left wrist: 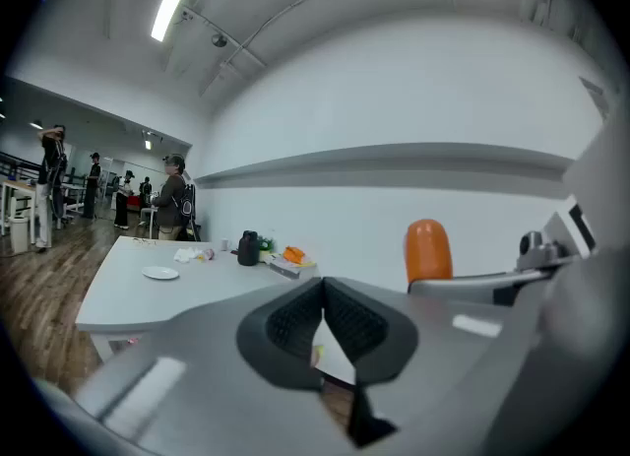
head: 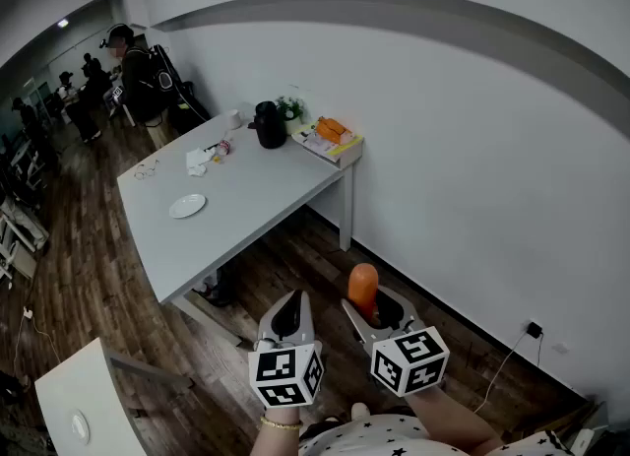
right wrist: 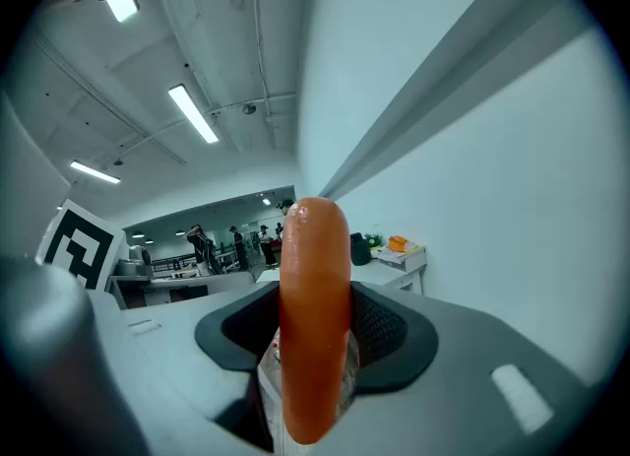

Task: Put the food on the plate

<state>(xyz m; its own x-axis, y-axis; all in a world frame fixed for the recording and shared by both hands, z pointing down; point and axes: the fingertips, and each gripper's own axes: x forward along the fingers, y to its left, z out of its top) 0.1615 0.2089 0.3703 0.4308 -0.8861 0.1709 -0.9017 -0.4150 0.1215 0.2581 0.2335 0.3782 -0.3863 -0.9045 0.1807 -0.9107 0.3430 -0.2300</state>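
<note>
An orange sausage (right wrist: 315, 316) stands upright between the jaws of my right gripper (right wrist: 315, 331), which is shut on it. In the head view the sausage (head: 363, 290) sticks up from the right gripper (head: 372, 311), low in the frame over the wooden floor. My left gripper (head: 286, 318) is beside it, shut with nothing held; its pads (left wrist: 295, 318) touch at the tips. The sausage (left wrist: 428, 251) also shows at the right of the left gripper view. A small white plate (head: 187, 206) lies on the grey table (head: 256, 198), well ahead of both grippers.
At the table's far end stand a black jug (head: 269, 124), a small plant (head: 290, 107), a tray with orange items (head: 331, 136) and crumpled paper (head: 200, 160). People (head: 128, 70) stand beyond. A white wall (head: 472, 168) runs along the right. Another white table corner (head: 79, 405) is at the lower left.
</note>
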